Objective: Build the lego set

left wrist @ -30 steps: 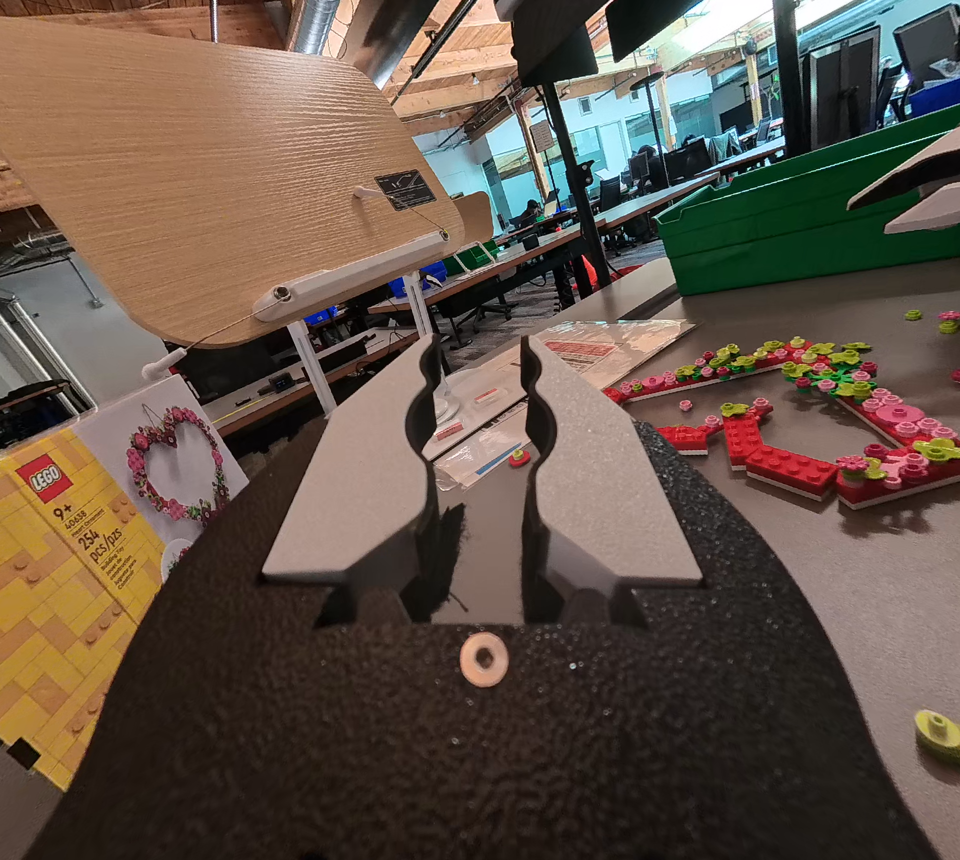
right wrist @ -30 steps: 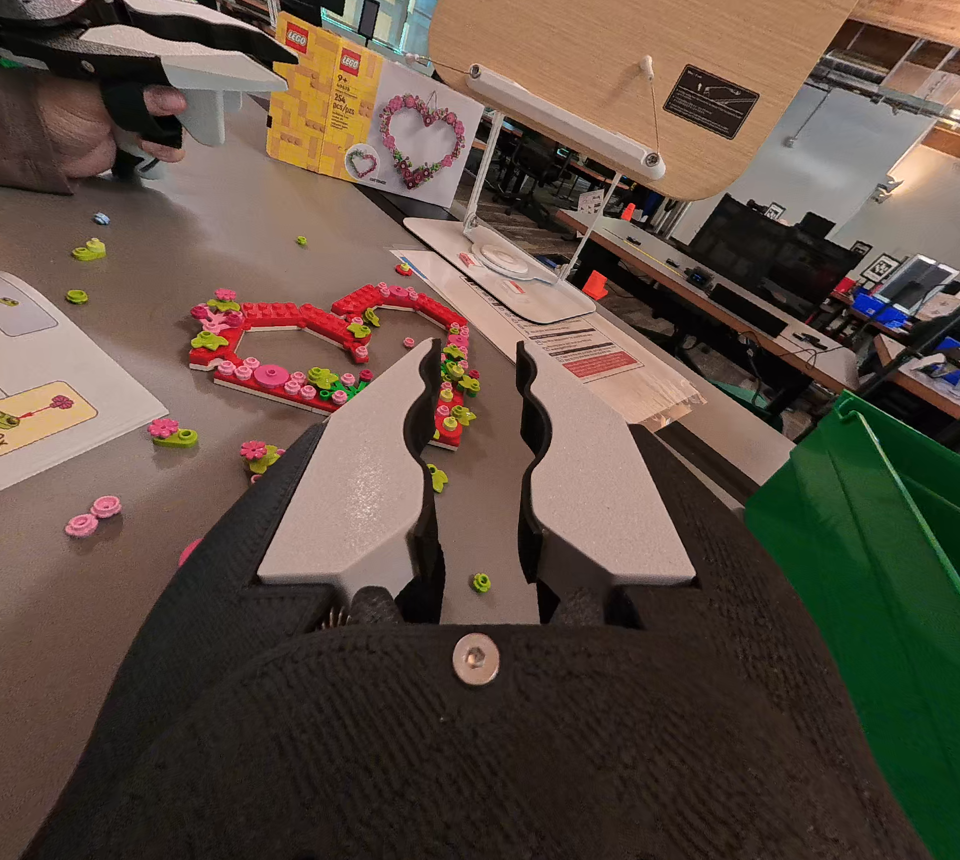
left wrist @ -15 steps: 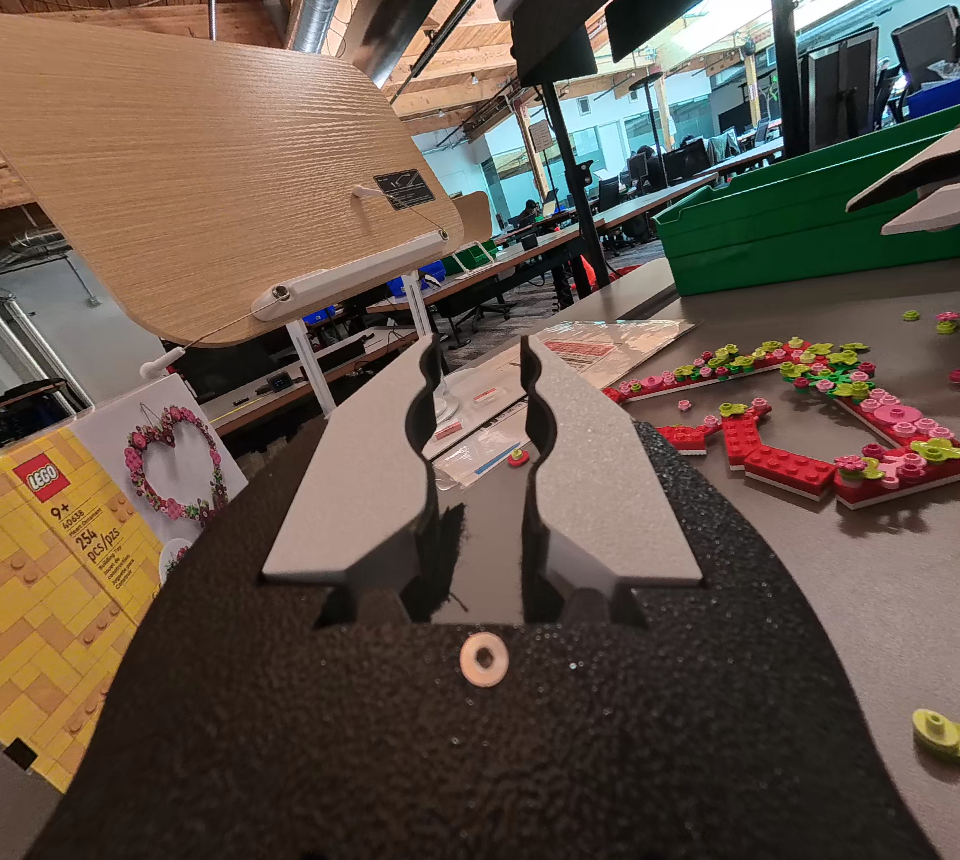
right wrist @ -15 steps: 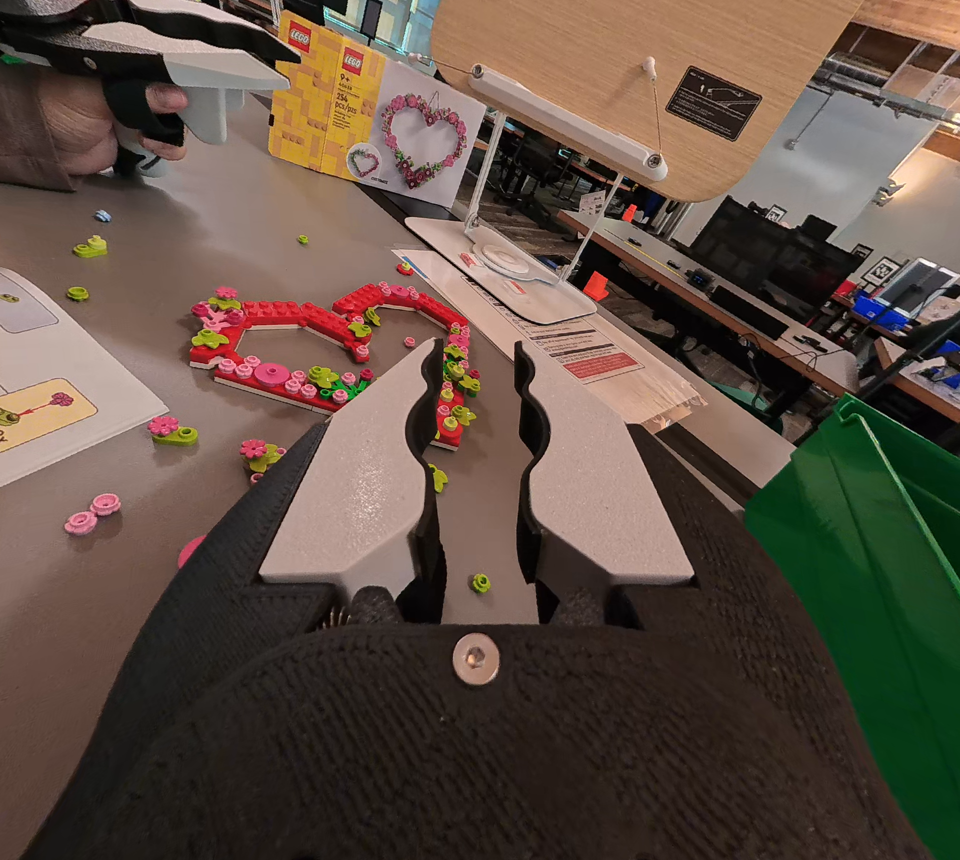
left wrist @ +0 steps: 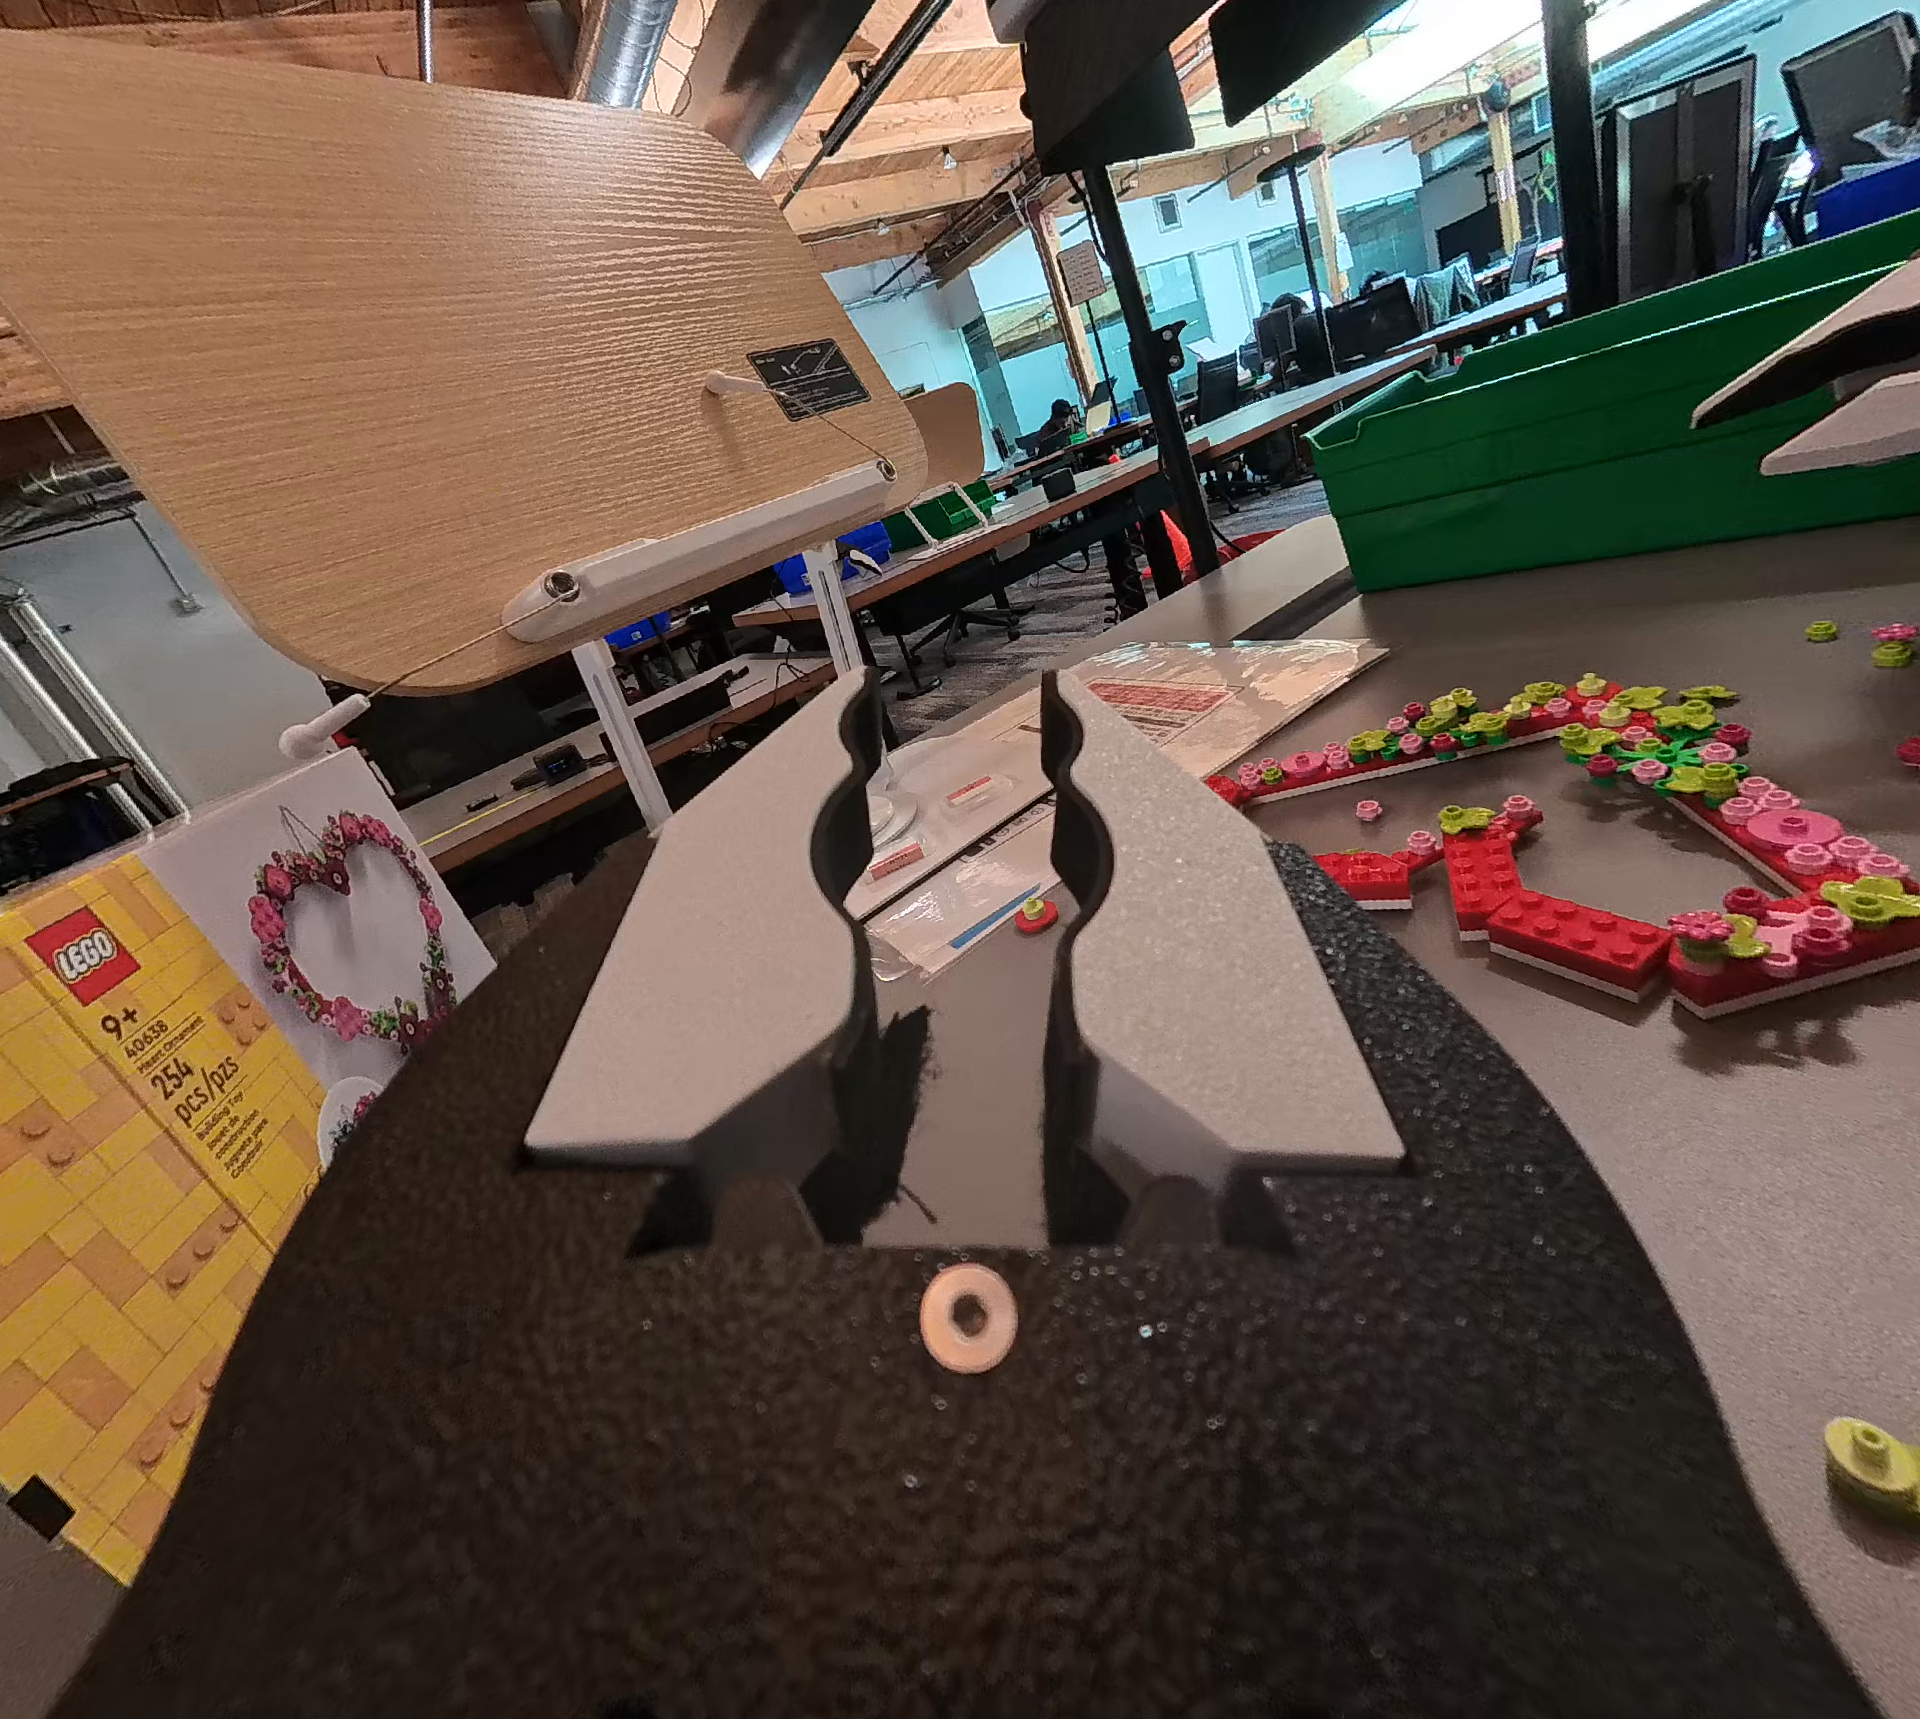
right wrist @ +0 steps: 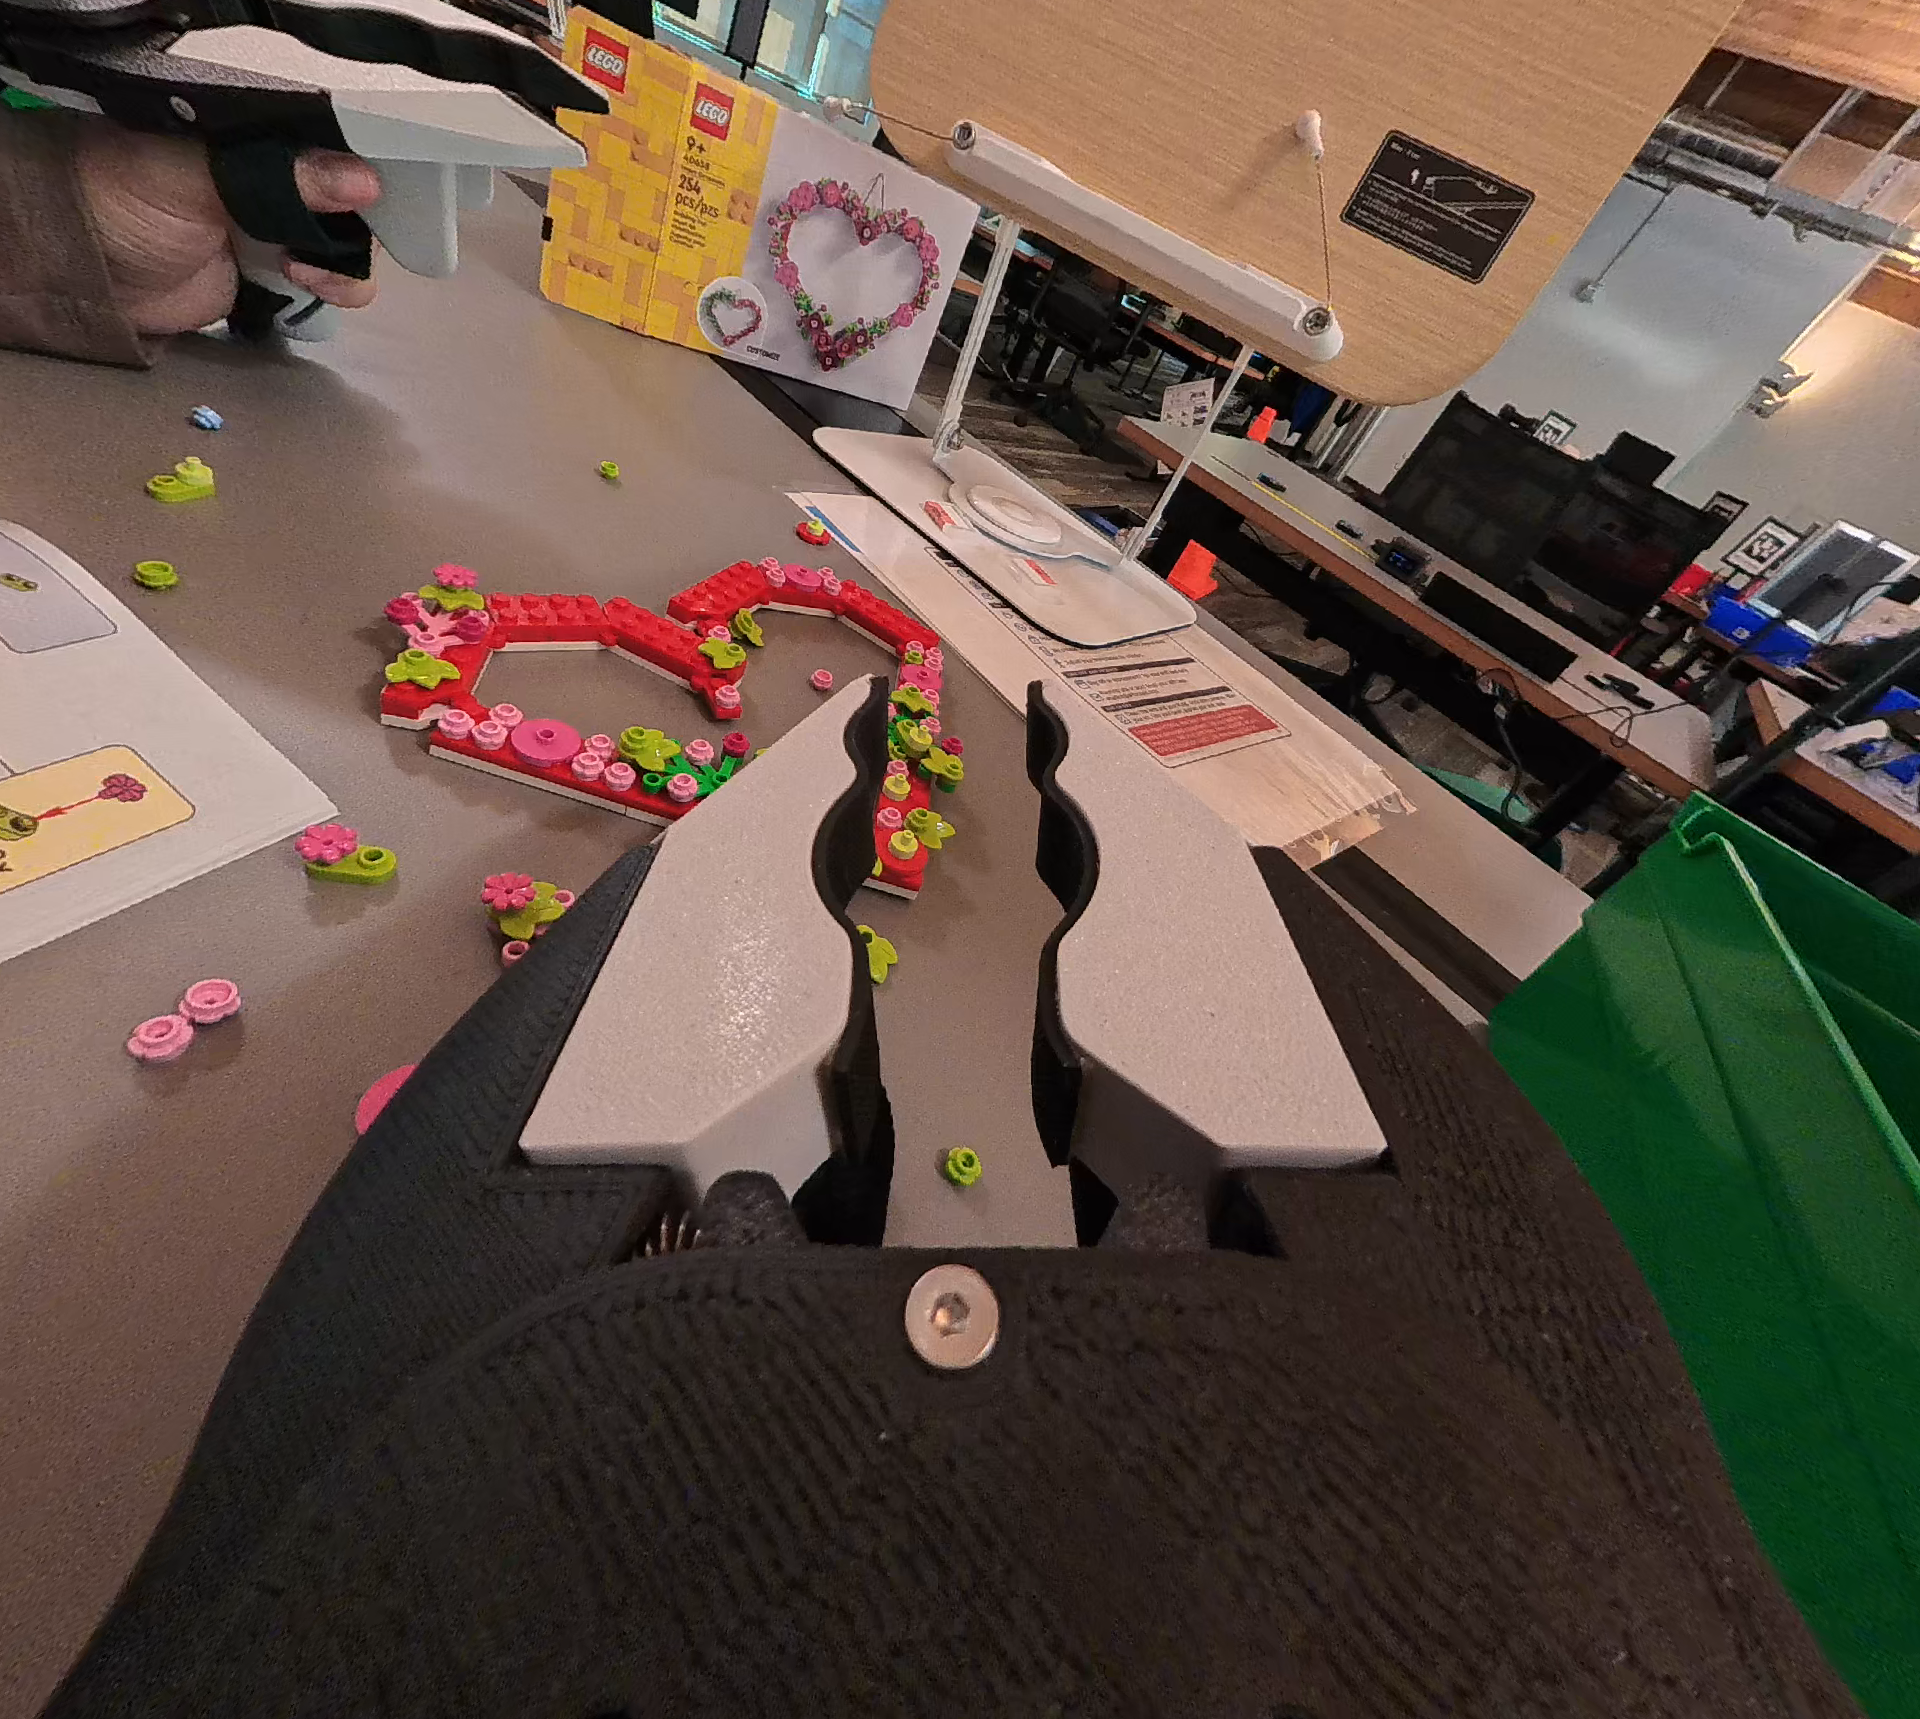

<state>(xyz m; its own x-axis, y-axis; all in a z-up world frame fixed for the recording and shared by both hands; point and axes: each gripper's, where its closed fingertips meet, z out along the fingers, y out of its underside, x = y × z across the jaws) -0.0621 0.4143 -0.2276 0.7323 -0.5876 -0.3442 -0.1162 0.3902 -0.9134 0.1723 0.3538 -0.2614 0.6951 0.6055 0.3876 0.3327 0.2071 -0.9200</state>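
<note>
I hold my left claw [left wrist: 956, 703] above the tabletop [left wrist: 1714, 1254]. Its two grey fingers [left wrist: 727, 942] stand apart, and nothing is between them. My right claw [right wrist: 951, 693] is the same: open and empty, up over the tabletop.

The red heart [right wrist: 623, 630] lies flat on the tabletop, just ahead of my right claw and to its left. Part of it hides behind the left finger. It has pink flowers and green leaves on top. From my left claw, the heart [left wrist: 1558, 921] sits ahead and off to the right.

Loose bits lie around my right claw. A small green stud [right wrist: 962, 1165] shows in the gap between the fingers, down on the tabletop. A green leaf [right wrist: 879, 954] lies a bit farther on. Two pink round bits [right wrist: 185, 1020] lie to the left, touching each other.

The yellow box [right wrist: 665, 194] stands far ahead and to the left. A paper booklet [right wrist: 104, 776] lies at the left edge. A green bin [right wrist: 1766, 1150] is close on the right. A wooden board [right wrist: 1299, 28] on a white stand leans up ahead.

In my right view, a hand [right wrist: 156, 235] holds the left claw [right wrist: 457, 142] far off to the left.
</note>
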